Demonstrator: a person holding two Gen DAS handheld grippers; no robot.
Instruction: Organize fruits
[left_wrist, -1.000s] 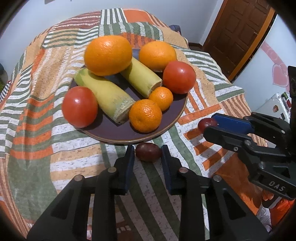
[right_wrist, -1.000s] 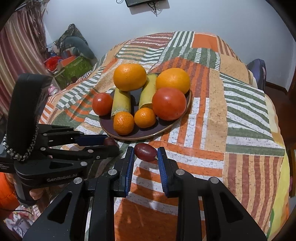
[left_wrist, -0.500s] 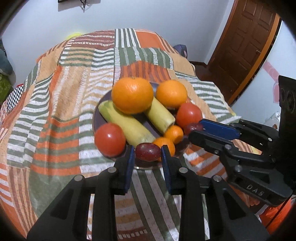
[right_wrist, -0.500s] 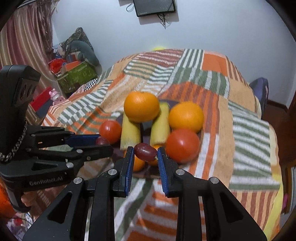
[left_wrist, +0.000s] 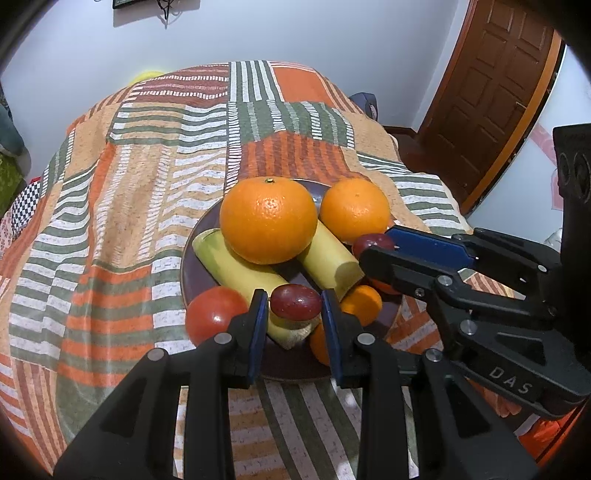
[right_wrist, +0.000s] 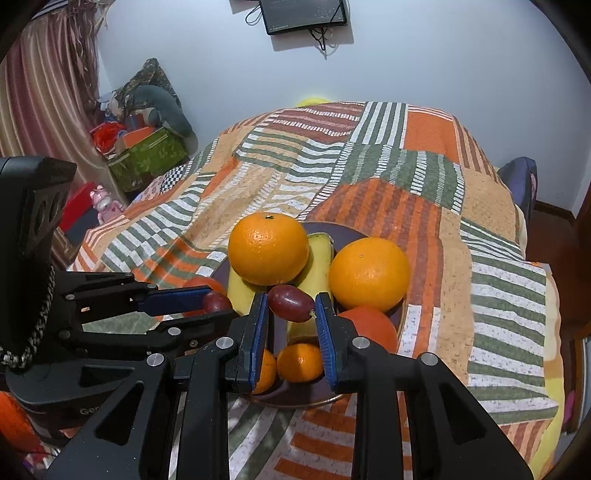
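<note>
A dark plate (left_wrist: 192, 258) on the patchwork bedspread holds two big oranges (left_wrist: 268, 220), two yellow banana pieces (left_wrist: 328, 258), tomatoes (left_wrist: 214, 314) and small mandarins (left_wrist: 362, 304). My left gripper (left_wrist: 294, 302) is shut on a dark red grape (left_wrist: 295, 301), held above the plate's near side. My right gripper (right_wrist: 291, 303) is shut on another red grape (right_wrist: 291, 302), held above the plate's middle. The right gripper also shows in the left wrist view (left_wrist: 376, 245), and the left gripper in the right wrist view (right_wrist: 218, 301).
The striped bedspread (left_wrist: 147, 184) covers the whole bed. A brown door (left_wrist: 491, 92) stands at the right. Boxes and toys (right_wrist: 147, 151) lie on the floor at the left, by a curtain. A screen (right_wrist: 303, 14) hangs on the wall.
Both grippers have lifted their grapes off the bedspread and carried them forward over the plate. The two grippers now sit closer together above the fruit.
</note>
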